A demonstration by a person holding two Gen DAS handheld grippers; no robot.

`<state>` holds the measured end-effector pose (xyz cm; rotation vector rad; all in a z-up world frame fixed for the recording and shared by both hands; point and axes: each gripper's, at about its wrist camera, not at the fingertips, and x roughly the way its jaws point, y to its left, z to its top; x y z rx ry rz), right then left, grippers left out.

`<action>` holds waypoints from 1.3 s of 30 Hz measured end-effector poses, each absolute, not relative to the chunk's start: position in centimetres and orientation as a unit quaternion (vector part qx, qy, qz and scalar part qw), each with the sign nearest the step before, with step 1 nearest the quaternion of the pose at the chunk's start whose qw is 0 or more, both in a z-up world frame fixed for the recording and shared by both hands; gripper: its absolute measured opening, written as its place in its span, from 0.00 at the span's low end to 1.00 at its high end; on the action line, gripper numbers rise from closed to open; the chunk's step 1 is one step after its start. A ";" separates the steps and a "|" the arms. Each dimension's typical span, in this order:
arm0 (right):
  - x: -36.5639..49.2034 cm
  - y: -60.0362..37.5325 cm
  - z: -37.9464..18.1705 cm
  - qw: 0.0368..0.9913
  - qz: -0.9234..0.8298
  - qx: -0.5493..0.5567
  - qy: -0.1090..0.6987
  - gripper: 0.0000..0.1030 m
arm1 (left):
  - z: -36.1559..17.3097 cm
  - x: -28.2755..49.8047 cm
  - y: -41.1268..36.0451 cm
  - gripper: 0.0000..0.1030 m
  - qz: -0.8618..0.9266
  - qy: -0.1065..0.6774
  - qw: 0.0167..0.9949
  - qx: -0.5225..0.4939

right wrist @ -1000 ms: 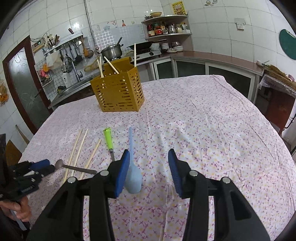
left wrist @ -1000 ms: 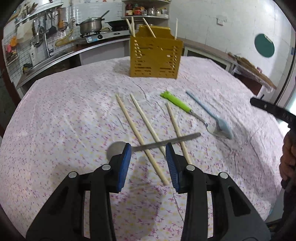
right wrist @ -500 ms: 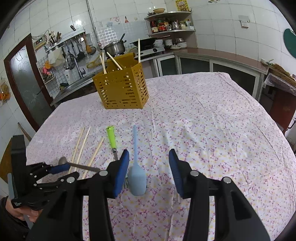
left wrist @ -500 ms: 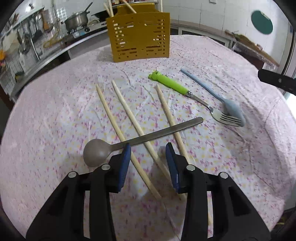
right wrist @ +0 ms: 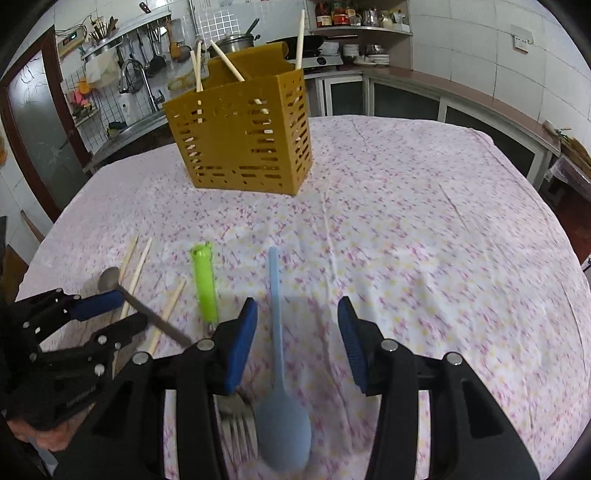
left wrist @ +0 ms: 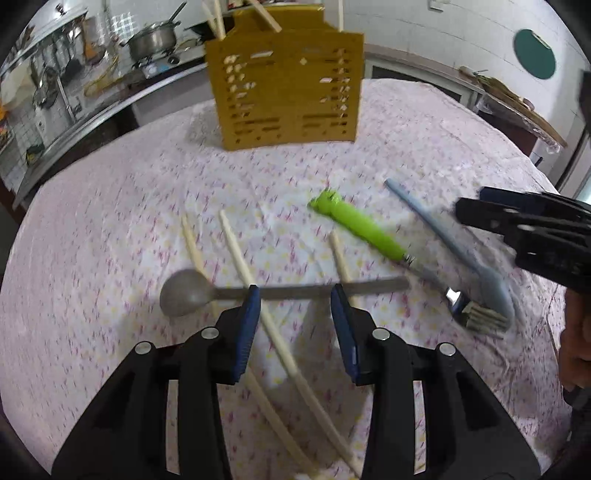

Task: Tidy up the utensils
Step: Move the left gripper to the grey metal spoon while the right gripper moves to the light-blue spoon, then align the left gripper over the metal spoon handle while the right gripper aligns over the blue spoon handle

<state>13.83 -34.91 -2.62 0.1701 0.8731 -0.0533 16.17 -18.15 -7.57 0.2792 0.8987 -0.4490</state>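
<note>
A yellow slotted utensil holder (left wrist: 284, 88) (right wrist: 240, 136) stands at the far side with chopsticks in it. On the cloth lie three loose chopsticks (left wrist: 236, 251), a grey metal spoon (left wrist: 192, 291) (right wrist: 110, 278) across them, a green-handled fork (left wrist: 362, 230) (right wrist: 205, 284) and a light blue spoon (left wrist: 454, 247) (right wrist: 282, 413). My left gripper (left wrist: 295, 295) is open, its blue pads on either side of the grey spoon's handle. My right gripper (right wrist: 297, 310) is open over the blue spoon's handle, close to the cloth.
The table wears a pink flowered cloth (right wrist: 424, 229). Behind it run a kitchen counter with a sink (right wrist: 140, 122), a pot on a stove (left wrist: 155, 37) and shelves of jars (right wrist: 362, 22). The right gripper's body (left wrist: 535, 236) sits at the right of the left wrist view.
Both grippers have moved forward and down. The left one now straddles the grey spoon's handle; the right one is over the blue spoon. Both stay open.
</note>
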 end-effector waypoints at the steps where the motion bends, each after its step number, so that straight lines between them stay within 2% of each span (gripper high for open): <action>1: 14.1 -34.9 -2.7 0.903 -0.025 0.082 0.422 0.44 | -7.4 16.4 -18.3 0.37 -0.216 0.425 0.869 0.136; 11: 15.1 -35.6 -2.6 0.905 -0.027 0.079 0.418 0.44 | -6.3 18.7 -15.7 0.37 -0.188 0.432 0.877 0.096; 21: 16.4 -35.8 -3.3 0.903 -0.024 0.084 0.421 0.44 | -6.9 18.9 -11.4 0.37 -0.148 0.479 0.864 0.042; 39: 15.6 -36.3 -3.0 0.904 -0.027 0.088 0.418 0.44 | -6.1 16.8 -14.4 0.37 -0.188 0.457 0.867 0.067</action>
